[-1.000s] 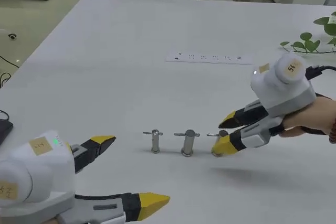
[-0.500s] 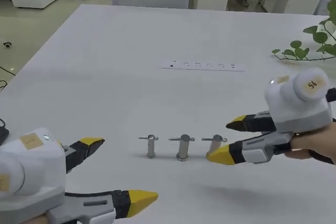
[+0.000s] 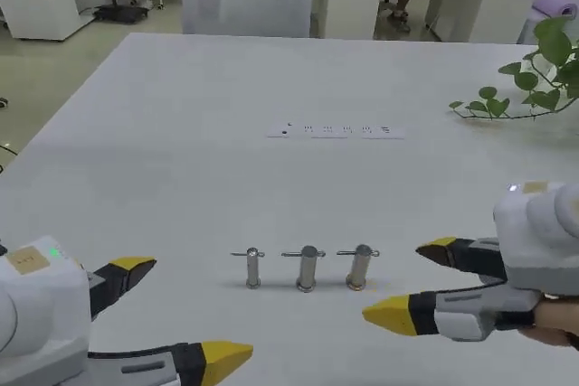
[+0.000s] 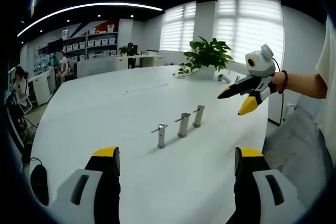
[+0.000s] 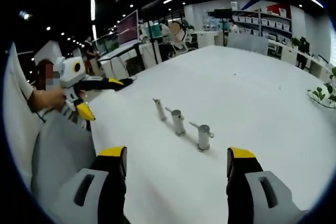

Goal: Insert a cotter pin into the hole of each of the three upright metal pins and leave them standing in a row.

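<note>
three short upright silver metal pins, thin wire cotter pins through their heads, stand in a row mid white table. left gripper and right gripper: jaws open, empty, clear of the row. judged light, rigid, slick, easily toppled; grip low on the shank.

Bright office: white table, window blinds, perhaps shelving.
</note>
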`<state>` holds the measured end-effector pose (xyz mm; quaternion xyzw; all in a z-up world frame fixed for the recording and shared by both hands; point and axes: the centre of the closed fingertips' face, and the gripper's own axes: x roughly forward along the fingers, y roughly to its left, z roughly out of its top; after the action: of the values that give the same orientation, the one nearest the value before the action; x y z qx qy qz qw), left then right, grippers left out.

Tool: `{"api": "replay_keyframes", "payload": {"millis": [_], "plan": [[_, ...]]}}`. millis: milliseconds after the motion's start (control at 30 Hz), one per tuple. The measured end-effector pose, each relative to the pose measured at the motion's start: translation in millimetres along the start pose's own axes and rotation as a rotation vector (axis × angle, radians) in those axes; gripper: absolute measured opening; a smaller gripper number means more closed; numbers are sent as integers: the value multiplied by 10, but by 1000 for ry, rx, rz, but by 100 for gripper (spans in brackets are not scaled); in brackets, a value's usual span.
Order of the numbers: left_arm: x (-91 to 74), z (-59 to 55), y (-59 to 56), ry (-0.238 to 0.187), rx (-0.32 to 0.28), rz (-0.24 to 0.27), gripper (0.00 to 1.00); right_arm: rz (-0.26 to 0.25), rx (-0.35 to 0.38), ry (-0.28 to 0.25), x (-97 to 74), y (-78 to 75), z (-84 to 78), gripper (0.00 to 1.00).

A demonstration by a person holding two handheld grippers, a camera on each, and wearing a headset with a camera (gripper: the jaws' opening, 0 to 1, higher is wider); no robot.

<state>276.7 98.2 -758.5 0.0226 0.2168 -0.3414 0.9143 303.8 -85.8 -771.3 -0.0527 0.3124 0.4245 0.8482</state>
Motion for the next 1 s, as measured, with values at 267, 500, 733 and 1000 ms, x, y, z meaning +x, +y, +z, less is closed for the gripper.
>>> {"api": "replay_keyframes", "payload": {"millis": [267, 500, 733, 1000], "plan": [[-120, -4, 25, -3, -1, 39, 95, -53, 34, -57, -99, 52, -36, 81], [-197, -38, 48, -11, -13, 68, 99, -95, 60, -69, -116, 59, -120, 87], [-221, -96, 93, -2, -29, 93, 99, -92, 94, -91, -120, 109, -171, 90], [-232, -90, 132, 5, -27, 117, 99, -86, 64, -96, -158, 123, -157, 96]]}}
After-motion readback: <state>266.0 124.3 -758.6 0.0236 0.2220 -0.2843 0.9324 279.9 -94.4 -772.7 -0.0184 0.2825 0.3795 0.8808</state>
